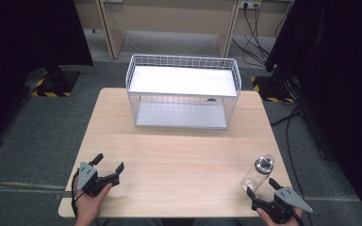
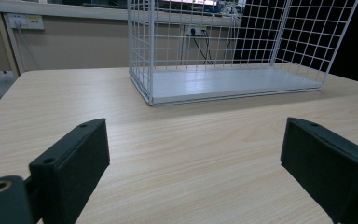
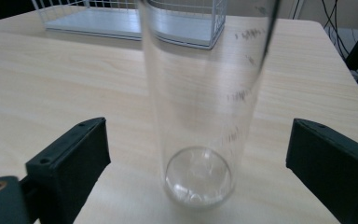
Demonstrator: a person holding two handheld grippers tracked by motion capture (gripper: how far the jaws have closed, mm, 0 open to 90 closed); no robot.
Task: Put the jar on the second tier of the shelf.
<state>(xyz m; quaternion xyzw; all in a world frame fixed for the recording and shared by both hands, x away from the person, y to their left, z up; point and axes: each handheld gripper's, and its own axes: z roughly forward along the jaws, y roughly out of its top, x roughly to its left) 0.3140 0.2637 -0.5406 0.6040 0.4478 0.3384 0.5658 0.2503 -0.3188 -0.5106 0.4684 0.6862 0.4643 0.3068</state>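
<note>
With both grippers spread wide and empty, the left gripper (image 1: 108,167) idle at the table's (image 1: 179,155) near-left corner, the tall clear bottle (image 1: 258,173) stood upright between the right gripper's (image 1: 262,187) jaws near the right edge, where 1 off-centre closure could have tipped it.

Grey carpet floor (image 1: 23,136), wooden desks (image 1: 169,28) behind, wall sockets (image 1: 250,4).

I can read no text, brand or number. The clear glass cylinder (image 3: 205,116) carries dark graduation marks with small printed figures down one side, seen in the right gripper view; they are too blurred to read.
</note>
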